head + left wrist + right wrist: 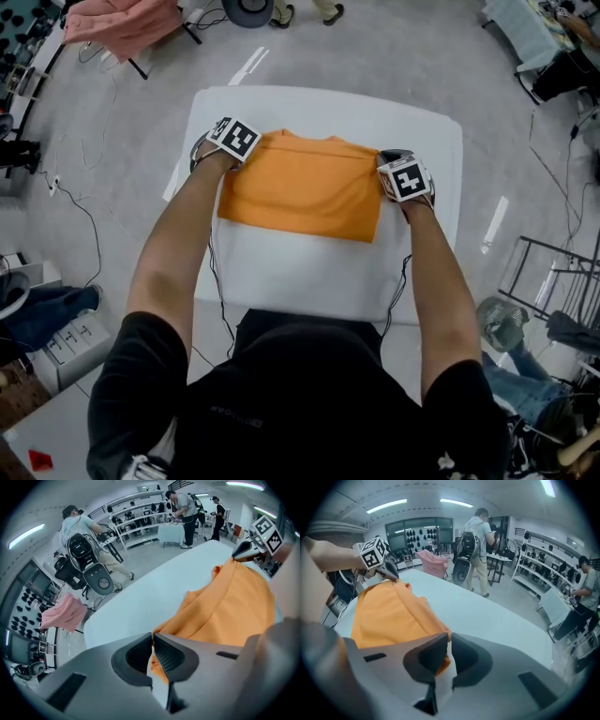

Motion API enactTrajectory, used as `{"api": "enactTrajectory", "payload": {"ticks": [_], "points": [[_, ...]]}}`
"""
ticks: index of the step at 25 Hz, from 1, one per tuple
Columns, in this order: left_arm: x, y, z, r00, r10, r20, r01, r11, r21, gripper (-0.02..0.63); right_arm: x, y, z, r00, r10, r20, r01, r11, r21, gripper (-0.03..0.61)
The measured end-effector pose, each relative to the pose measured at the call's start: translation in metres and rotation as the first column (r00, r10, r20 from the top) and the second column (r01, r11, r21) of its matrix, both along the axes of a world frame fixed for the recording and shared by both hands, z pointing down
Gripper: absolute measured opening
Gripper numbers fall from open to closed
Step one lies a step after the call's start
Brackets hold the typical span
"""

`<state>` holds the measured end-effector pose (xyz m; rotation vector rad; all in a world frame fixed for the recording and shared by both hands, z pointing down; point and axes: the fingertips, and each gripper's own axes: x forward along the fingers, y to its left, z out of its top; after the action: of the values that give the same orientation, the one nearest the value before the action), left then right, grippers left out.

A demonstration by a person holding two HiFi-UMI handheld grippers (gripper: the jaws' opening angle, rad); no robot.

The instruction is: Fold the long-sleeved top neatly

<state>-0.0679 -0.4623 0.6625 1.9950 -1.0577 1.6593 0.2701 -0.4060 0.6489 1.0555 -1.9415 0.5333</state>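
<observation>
The orange long-sleeved top (305,192) lies folded into a flat rectangle on the far half of the white table (309,272). My left gripper (225,155) is at the top's far left corner, pointing steeply down. In the left gripper view its jaws (152,637) are shut on an edge of the orange cloth (229,606). At the far right corner, my right gripper (392,171) pinches the fabric (389,611) between its jaw tips (447,641). Each gripper shows in the other's view: the right gripper (253,545) and the left gripper (384,569).
The near half of the table is bare white. A pink garment (122,23) hangs on a rack at the far left. Cables run over the floor at left, and a metal frame (553,281) stands at right. People (478,536) work at benches beyond the table.
</observation>
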Motion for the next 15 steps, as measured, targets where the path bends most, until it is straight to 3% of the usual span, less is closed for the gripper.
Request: {"api": "enactTrajectory", "payload": {"ticks": [5,11,15], "points": [[0.008,-0.004,-0.006,0.998,0.020,-0.061,-0.020,1.000,0.013,0.018,0.004,0.006,-0.026,0.995,0.066,0.074,-0.068,0.997,0.029,0.133],[0.012,0.007,-0.049,0.976,0.046,-0.213,-0.030,0.997,0.075,0.064,0.007,0.042,-0.068,0.982,0.158,0.101,-0.170,0.978,0.119,0.123],[-0.002,0.028,-0.082,0.948,0.066,-0.310,-0.020,0.989,0.149,0.064,-0.022,0.080,-0.091,0.976,0.183,0.122,-0.202,0.965,0.169,0.109]]}}
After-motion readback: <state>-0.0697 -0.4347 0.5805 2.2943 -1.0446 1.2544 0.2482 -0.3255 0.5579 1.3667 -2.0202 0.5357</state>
